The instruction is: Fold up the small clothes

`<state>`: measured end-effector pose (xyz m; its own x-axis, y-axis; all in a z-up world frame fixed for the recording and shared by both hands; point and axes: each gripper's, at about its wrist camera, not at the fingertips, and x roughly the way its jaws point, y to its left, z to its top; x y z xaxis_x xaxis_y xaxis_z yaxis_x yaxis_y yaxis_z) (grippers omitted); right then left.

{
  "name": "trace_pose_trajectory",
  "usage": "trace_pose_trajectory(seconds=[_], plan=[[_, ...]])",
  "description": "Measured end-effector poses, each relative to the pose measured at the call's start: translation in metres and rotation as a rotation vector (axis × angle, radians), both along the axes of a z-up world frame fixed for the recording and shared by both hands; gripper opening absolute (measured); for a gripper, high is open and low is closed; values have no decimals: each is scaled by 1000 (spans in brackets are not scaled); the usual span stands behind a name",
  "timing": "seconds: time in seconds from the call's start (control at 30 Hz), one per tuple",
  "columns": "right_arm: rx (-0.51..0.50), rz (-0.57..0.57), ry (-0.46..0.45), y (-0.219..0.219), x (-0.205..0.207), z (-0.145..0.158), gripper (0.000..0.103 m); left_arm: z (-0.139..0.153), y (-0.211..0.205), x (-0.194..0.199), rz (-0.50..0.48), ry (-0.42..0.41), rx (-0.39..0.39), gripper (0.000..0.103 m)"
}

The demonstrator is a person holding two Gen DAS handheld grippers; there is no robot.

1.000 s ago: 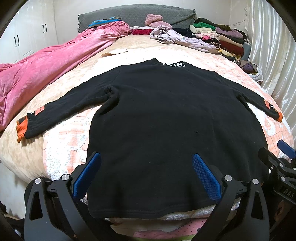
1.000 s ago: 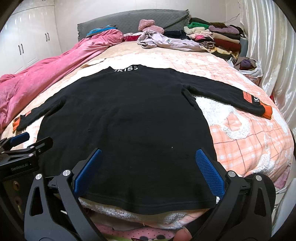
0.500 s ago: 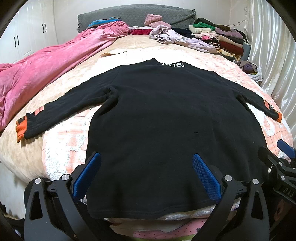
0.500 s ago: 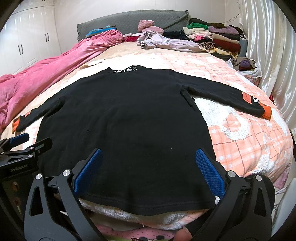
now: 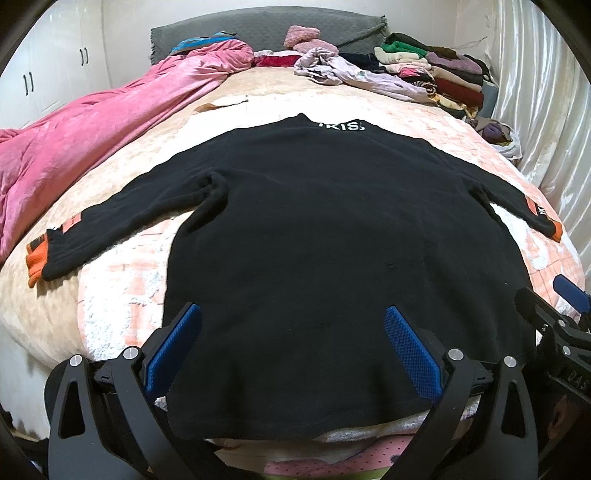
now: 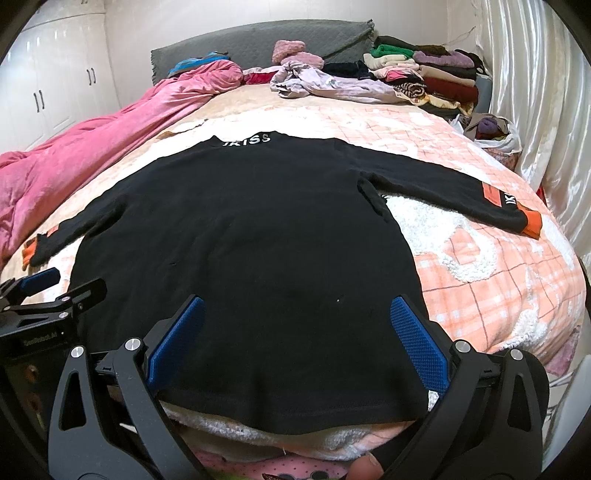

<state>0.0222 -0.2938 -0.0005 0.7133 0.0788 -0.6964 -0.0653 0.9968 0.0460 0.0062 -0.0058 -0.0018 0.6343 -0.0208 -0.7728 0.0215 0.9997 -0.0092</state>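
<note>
A black long-sleeved sweater (image 5: 325, 229) with white collar lettering and orange cuffs lies flat on the bed, hem toward me, both sleeves spread out. It also shows in the right wrist view (image 6: 243, 236). My left gripper (image 5: 293, 332) is open and empty, hovering over the hem on the left part. My right gripper (image 6: 297, 325) is open and empty over the hem on the right part. Each gripper shows at the edge of the other's view: the right one (image 5: 554, 314), the left one (image 6: 55, 291).
A pink quilt (image 5: 92, 133) is bunched along the bed's left side. Loose clothes (image 5: 343, 70) and a stack of folded clothes (image 5: 439, 74) lie near the grey headboard (image 5: 258, 29). A white curtain (image 6: 546, 110) hangs on the right. White wardrobes (image 6: 55, 88) stand left.
Both grippers have drifted very slightly; the sweater lies unchanged and both jaws stay open.
</note>
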Motion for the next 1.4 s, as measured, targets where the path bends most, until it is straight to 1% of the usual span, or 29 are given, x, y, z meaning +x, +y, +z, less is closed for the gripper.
trace_pose_trajectory(seconds=[0.17, 0.33, 0.53, 0.63, 0.77, 0.9, 1.1, 1.2, 1.3, 1.4], plan=[[-18, -23, -3, -6, 12, 2, 95, 3, -5, 14, -16, -10, 6, 99], [-4, -53, -7, -21, 33, 6, 95, 9, -12, 36, -22, -27, 9, 99], [13, -118, -25, -52, 64, 15, 95, 12, -26, 69, -44, -21, 12, 99], [23, -168, -38, -71, 79, 19, 95, 15, -34, 86, -56, -17, 10, 99], [21, -231, -37, -99, 101, 21, 95, 20, -47, 110, -88, -4, -30, 99], [21, -296, -30, -129, 119, 20, 95, 22, -59, 132, -107, 2, -43, 99], [39, -401, -5, -184, 140, 13, 95, 23, -79, 162, -138, -4, -28, 99], [38, -450, 13, -206, 147, 9, 95, 21, -87, 176, -157, 8, -33, 99], [63, -494, 33, -229, 154, 4, 95, 17, -94, 189, -171, 16, -21, 99], [57, -541, 42, -249, 157, 0, 95, 12, -100, 201, -186, 30, -34, 99]])
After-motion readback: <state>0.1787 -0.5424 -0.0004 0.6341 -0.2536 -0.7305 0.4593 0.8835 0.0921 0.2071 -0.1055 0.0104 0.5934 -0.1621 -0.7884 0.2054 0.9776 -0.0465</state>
